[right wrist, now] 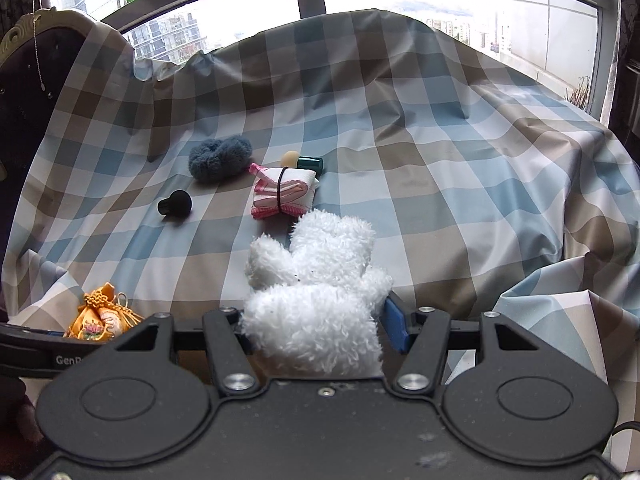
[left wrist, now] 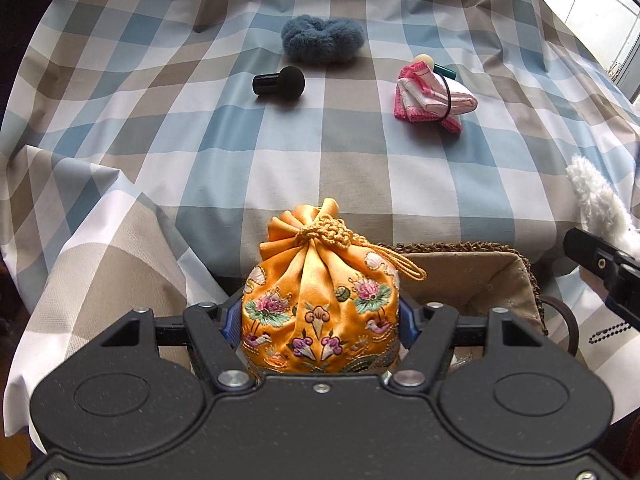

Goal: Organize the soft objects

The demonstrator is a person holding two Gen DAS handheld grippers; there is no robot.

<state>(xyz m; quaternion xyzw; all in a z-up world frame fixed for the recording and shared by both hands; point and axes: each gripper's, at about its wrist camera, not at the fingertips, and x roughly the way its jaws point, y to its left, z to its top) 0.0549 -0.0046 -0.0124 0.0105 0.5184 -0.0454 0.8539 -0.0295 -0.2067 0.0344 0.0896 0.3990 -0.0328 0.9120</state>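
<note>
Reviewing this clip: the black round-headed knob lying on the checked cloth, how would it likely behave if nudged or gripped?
The black knob lies on its side, and its ball head and cylindrical stem suggest it would roll in an arc if nudged. It looks rigid, unlike the fluffy blue scrunchie behind it. Its rounded head might slip from flat pads.

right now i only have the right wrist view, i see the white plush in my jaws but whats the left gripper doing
Observer: The left gripper is shut on the orange embroidered pouch, its blue pads pressing both sides.
Operator: is there a basket anywhere, cant see one
Observer: Yes, a woven basket with a beige liner sits just behind and right of the pouch.
Operator: anything in it yet
Observer: The part of the liner that shows is bare; the pouch hides the rest.
</note>
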